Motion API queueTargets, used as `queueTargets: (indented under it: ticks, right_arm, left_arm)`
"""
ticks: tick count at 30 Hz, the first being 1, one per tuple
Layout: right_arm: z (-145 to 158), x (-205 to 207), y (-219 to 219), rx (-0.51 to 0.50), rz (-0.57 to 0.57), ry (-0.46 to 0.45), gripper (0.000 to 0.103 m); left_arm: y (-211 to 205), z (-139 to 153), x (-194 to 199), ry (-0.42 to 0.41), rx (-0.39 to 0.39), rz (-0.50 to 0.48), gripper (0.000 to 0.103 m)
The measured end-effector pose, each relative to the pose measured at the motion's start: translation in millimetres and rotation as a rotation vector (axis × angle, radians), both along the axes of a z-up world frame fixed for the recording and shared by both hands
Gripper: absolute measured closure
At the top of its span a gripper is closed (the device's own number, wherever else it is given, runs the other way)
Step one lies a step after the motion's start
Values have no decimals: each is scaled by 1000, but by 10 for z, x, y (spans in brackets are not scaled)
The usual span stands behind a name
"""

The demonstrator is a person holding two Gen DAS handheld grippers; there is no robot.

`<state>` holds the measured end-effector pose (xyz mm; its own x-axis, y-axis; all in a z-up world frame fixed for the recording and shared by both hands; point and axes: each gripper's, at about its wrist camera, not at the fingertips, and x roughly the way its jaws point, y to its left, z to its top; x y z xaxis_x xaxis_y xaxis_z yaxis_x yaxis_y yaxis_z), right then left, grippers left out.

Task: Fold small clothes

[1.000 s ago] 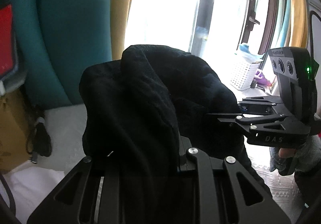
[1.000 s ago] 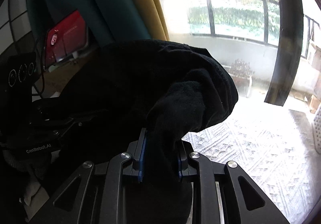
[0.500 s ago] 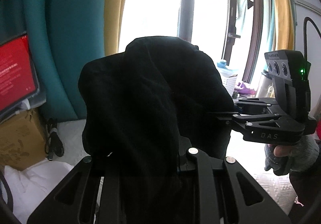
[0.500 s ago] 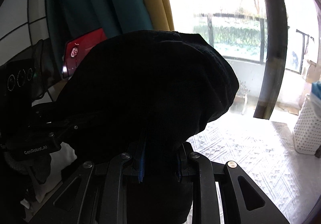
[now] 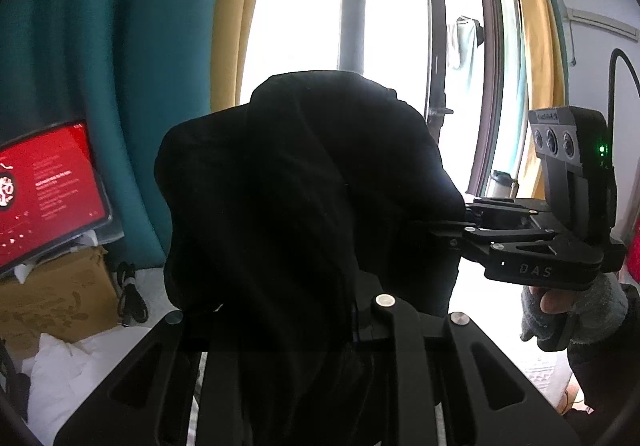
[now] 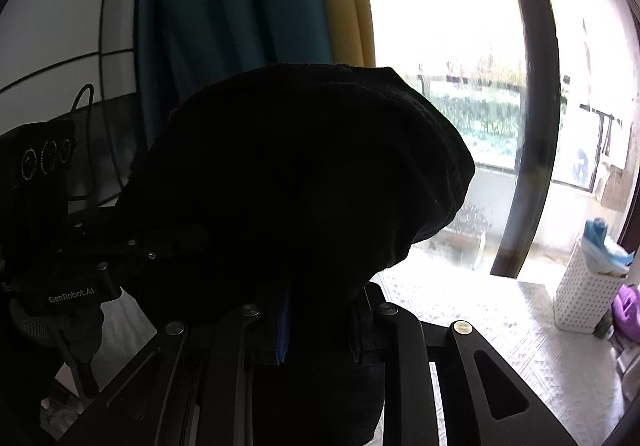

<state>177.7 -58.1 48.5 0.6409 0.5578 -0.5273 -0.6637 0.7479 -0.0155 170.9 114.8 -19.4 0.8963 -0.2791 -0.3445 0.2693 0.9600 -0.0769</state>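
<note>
bright window (image 5: 304,6), teal curtain (image 5: 100,46), white patterned floor (image 6: 480,306)

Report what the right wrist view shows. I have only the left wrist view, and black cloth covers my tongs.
Observer: The right tongs are shut on the cloth. A blue pad presses into it.
Operator: Say how my left tongs look from there.
Observer: The left tongs reach into the cloth from the left of the picture, with their tips hidden in its folds.
Operator: Name anything standing past the cloth.
Observer: A white basket stands at the far right, with a purple thing beside it.
</note>
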Motion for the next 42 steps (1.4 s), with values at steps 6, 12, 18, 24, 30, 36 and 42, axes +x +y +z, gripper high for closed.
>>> queueTargets:
  ticks: [6, 12, 18, 24, 30, 36, 42]
  right_arm:
    - [122, -170, 46, 4, 13, -46, 80]
    - [234, -294, 56, 23, 31, -98, 80]
    - [294, -467, 152, 32, 68, -133, 80]
    - [230, -578, 334, 29, 118, -133, 80]
    - [55, -572, 559, 36, 176, -113, 80]
    - [-165, -580, 799, 31, 226, -79, 80]
    - [-390, -497, 806, 28, 224, -29, 80]
  left_arm:
    - [-14, 97, -121, -34, -8, 11, 82]
    - [11, 259, -334, -87, -5, 25, 82]
    - [122, 352, -556, -125, 4, 55, 82]
    - [273, 367, -789, -132, 5, 107, 82]
    - [504, 334, -997, -121, 21, 162, 82]
    - [718, 262, -1117, -74, 39, 207, 82]
    - [865, 69, -1039, -15, 45, 223, 82]
